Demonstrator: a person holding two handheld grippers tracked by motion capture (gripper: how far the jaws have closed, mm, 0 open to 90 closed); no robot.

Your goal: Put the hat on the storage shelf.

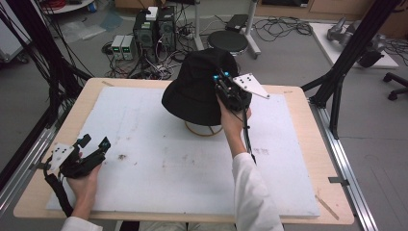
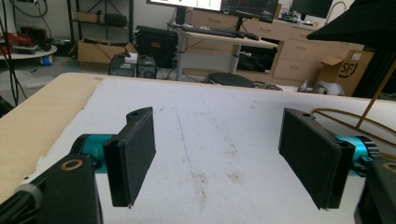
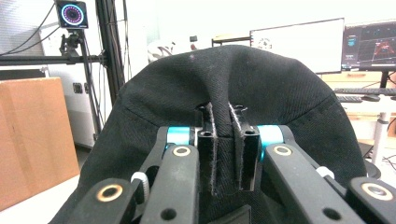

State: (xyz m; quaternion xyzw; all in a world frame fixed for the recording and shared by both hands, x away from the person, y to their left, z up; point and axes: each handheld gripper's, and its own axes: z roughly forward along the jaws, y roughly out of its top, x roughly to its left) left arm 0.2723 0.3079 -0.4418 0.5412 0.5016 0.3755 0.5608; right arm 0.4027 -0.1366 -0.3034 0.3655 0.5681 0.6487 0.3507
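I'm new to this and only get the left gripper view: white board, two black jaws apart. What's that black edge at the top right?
Observer: A black hat, sitting on a wire stand.
Operator: Is anyone touching it?
Observer: Yes, the right gripper is shut on a fold of its cloth.
Operator: Where on the hat?
Observer: On its right side in the high view, where the right hand reaches up from below.

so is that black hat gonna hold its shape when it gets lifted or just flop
Probably flop: the hat is soft cloth, and a fold of it bunches up where the right gripper pinches it. It looks light, since that small pinch seems enough. The thin wire stand under it might tip if the brim snags.
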